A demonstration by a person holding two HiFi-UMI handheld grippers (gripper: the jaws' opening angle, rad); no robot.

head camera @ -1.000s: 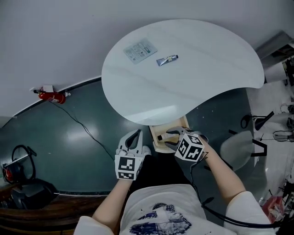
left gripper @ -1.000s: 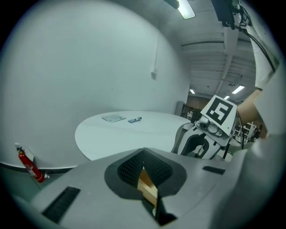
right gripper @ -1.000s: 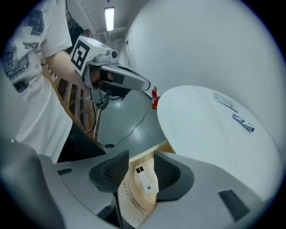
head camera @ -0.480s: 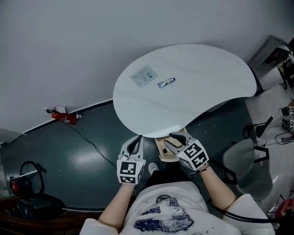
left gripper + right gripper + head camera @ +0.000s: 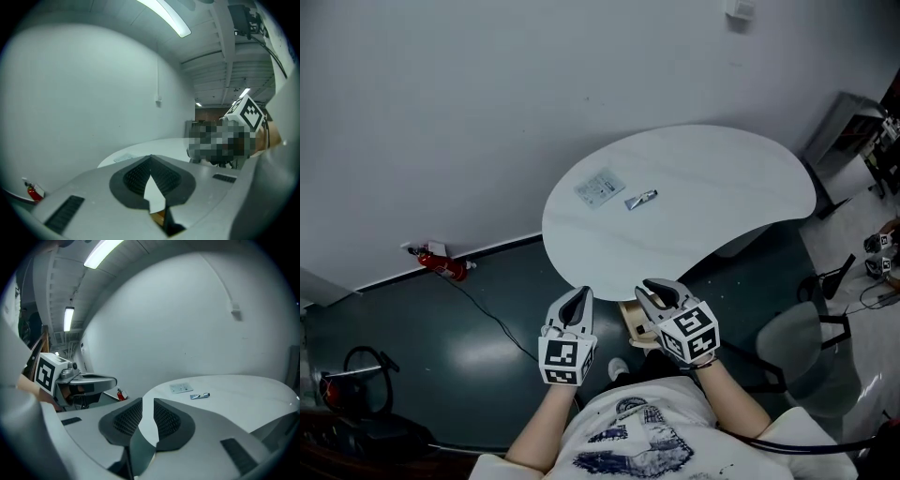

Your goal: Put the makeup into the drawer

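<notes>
Plainly, the makeup is not yet in hand: a small tube [image 5: 640, 199] lies on the white tabletop [image 5: 722, 187], and just beside it, to its left in the head view, a flat sachet [image 5: 599, 188]. Both are well apart from the drawer [image 5: 631, 317], a pale wooden box that sticks out from under the near edge of the tabletop.

The tube looks light and soft-walled, likely to roll or dent under a hard squeeze, so I would take it across the middle of its body with gentle pressure. The sachet looks lighter yet, thin and limp, and lies flush on the surface, so it probably needs to be pinched at one edge or corner. Print shows on the sachet and a band of colour on the tube, but nothing is large enough to read.

The left hand-held gripper [image 5: 577, 302] has its jaws together on nothing. The right hand-held gripper [image 5: 661, 292] has a narrow gap, its jaws closing with nothing between them. Both hang near the drawer, short of the makeup. Their cubes bear only black-and-white squares.
</notes>
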